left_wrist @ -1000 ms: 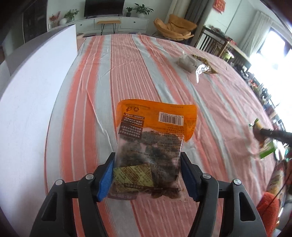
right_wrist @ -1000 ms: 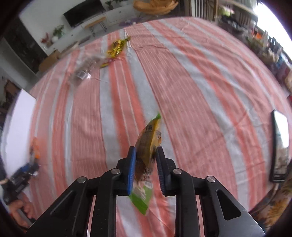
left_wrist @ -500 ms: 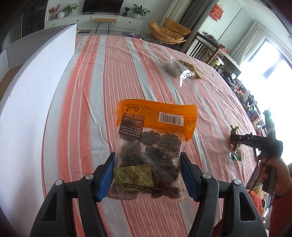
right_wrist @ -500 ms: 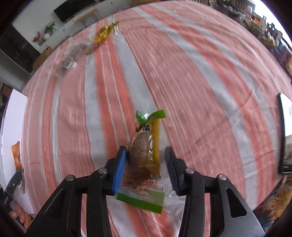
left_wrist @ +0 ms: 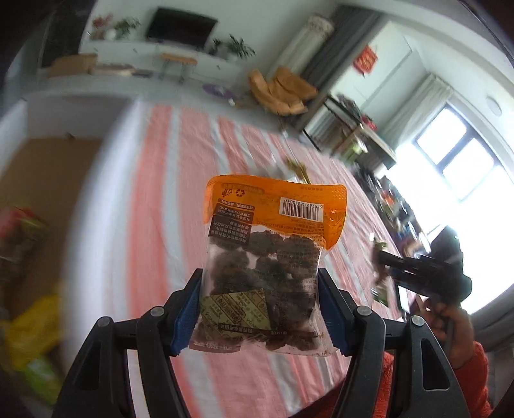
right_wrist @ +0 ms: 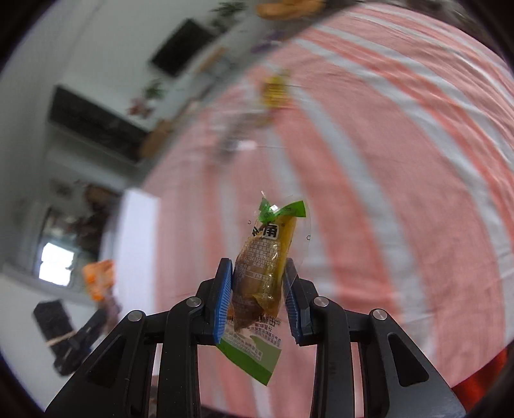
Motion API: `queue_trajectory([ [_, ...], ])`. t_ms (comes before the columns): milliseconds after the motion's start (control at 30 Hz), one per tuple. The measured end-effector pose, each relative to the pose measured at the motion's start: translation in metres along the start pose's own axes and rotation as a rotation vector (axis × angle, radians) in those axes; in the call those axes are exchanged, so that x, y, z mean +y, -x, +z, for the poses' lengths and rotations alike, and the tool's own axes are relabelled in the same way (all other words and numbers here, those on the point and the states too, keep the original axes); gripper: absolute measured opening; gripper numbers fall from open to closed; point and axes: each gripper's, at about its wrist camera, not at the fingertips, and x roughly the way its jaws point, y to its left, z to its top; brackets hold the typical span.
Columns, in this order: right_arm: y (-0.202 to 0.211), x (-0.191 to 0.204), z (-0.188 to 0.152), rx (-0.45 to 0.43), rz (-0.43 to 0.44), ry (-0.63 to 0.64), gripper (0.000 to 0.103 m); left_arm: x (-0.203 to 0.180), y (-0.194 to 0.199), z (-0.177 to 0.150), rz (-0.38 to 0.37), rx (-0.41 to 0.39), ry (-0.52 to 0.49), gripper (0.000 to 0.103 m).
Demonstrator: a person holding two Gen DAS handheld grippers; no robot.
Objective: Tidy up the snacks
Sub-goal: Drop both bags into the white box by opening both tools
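Blurred box [left_wrist: 38,225] contents; far snacks [right_wrist: 273,90] indistinct.

The right gripper [right_wrist: 258,297], its jaws just closing, pinches a green-ended snack packet [right_wrist: 261,276] above the striped tablecloth [right_wrist: 401,193].

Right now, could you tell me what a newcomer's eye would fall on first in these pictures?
The orange-topped snack bag of dark pieces, clamped upright in the left gripper above the striped tablecloth. Then the small green-tipped packet gripped in the right gripper.

Home living room, wall television [left_wrist: 181,28], potted plants [left_wrist: 236,48], armchair [left_wrist: 281,91], striped tablecloth [left_wrist: 154,193]
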Motion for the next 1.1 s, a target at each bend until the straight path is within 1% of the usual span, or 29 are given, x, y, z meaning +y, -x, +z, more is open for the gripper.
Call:
queue_trajectory([
  [33, 0.0, 0.022, -0.002, 0.003, 0.04, 0.033, 0.032, 0.007, 0.014, 0.004, 0.029, -0.025, 0.002, 0.066],
  [100, -0.004, 0.083, -0.007, 0.018, 0.156, 0.116, 0.032, 0.028, 0.048, 0.009, 0.107, -0.079, 0.014, 0.066],
  [133, -0.008, 0.109, -0.011, 0.03, 0.201, 0.152, 0.032, 0.041, 0.067, 0.01, 0.162, -0.109, 0.022, 0.066],
  [167, -0.017, 0.152, -0.019, 0.052, 0.261, 0.212, 0.032, 0.051, 0.081, 0.01, 0.207, -0.128, 0.03, 0.066],
  [200, -0.024, 0.18, -0.028, 0.067, 0.294, 0.251, 0.032, 0.067, 0.099, 0.009, 0.274, -0.151, 0.044, 0.066],
  [233, -0.036, 0.216, -0.039, 0.094, 0.339, 0.303, 0.032, 0.078, 0.11, 0.007, 0.317, -0.163, 0.058, 0.067],
  [267, -0.047, 0.246, -0.049, 0.12, 0.372, 0.342, 0.033, 0.095, 0.123, 0.004, 0.369, -0.174, 0.08, 0.067],
  [300, -0.06, 0.273, -0.059, 0.144, 0.396, 0.38, 0.033, 0.105, 0.129, 0.002, 0.403, -0.177, 0.094, 0.069],
  [333, -0.07, 0.29, -0.067, 0.159, 0.411, 0.403, 0.034, 0.12, 0.135, -0.002, 0.463, -0.174, 0.119, 0.074],
  [367, -0.088, 0.318, -0.082, 0.185, 0.441, 0.442, 0.039, 0.132, 0.138, -0.005, 0.524, -0.167, 0.143, 0.078],
  [400, -0.101, 0.333, -0.09, 0.208, 0.452, 0.473, 0.052, 0.144, 0.142, -0.008, 0.581, -0.163, 0.164, 0.081],
  [433, -0.114, 0.346, -0.098, 0.238, 0.445, 0.502, 0.069, 0.155, 0.145, -0.013, 0.622, -0.162, 0.189, 0.082],
  [467, -0.126, 0.355, -0.105, 0.257, 0.429, 0.518, 0.069, 0.163, 0.148, -0.018, 0.638, -0.164, 0.214, 0.083],
  [500, -0.132, 0.358, -0.111, 0.261, 0.421, 0.516, 0.069, 0.168, 0.149, -0.021, 0.633, -0.168, 0.228, 0.084],
  [567, -0.132, 0.351, -0.113, 0.246, 0.426, 0.508, 0.069, 0.173, 0.149, -0.027, 0.604, -0.181, 0.251, 0.085],
  [633, -0.123, 0.33, -0.102, 0.17, 0.356, 0.525, 0.069, 0.168, 0.139, -0.027, 0.595, -0.18, 0.242, 0.086],
  [667, -0.12, 0.318, -0.097, 0.122, 0.297, 0.54, 0.07, 0.16, 0.133, -0.026, 0.578, -0.179, 0.231, 0.086],
  [700, -0.115, 0.296, -0.088, 0.057, 0.2, 0.559, 0.07, 0.148, 0.125, -0.026, 0.546, -0.18, 0.216, 0.086],
  [733, -0.112, 0.275, -0.083, 0.009, 0.113, 0.569, 0.072, 0.138, 0.12, -0.027, 0.501, -0.178, 0.197, 0.086],
  [767, -0.113, 0.258, -0.079, -0.023, 0.045, 0.573, 0.073, 0.122, 0.108, -0.024, 0.444, -0.172, 0.172, 0.086],
  [800, -0.114, 0.226, -0.074, -0.072, -0.079, 0.577, 0.073, 0.107, 0.098, -0.021, 0.406, -0.165, 0.154, 0.087],
  [833, -0.118, 0.19, -0.068, -0.107, -0.207, 0.569, 0.073, 0.087, 0.085, -0.019, 0.346, -0.15, 0.122, 0.09],
  [867, -0.121, 0.157, -0.064, -0.128, -0.314, 0.552, 0.073, 0.064, 0.069, -0.018, 0.281, -0.13, 0.08, 0.092],
  [900, -0.123, 0.13, -0.06, -0.14, -0.396, 0.527, 0.073, 0.051, 0.06, -0.013, 0.244, -0.117, 0.053, 0.098],
  [933, -0.121, 0.104, -0.057, -0.15, -0.472, 0.498, 0.073, 0.028, 0.045, -0.014, 0.188, -0.097, 0.006, 0.102],
  [967, -0.117, 0.067, -0.055, -0.165, -0.559, 0.454, 0.073, 0.013, 0.034, -0.015, 0.153, -0.081, -0.028, 0.102],
  [1000, -0.111, 0.047, -0.055, -0.176, -0.594, 0.424, 0.073, -0.009, 0.015, -0.017, 0.115, -0.047, -0.077, 0.102],
  [1067, -0.093, 0.011, -0.056, -0.228, -0.658, 0.359, 0.073, -0.036, -0.017, -0.021, 0.086, 0.016, -0.141, 0.102],
  [1100, -0.084, -0.001, -0.053, -0.245, -0.674, 0.312, 0.073, -0.047, -0.036, -0.026, 0.074, 0.039, -0.178, 0.102],
])
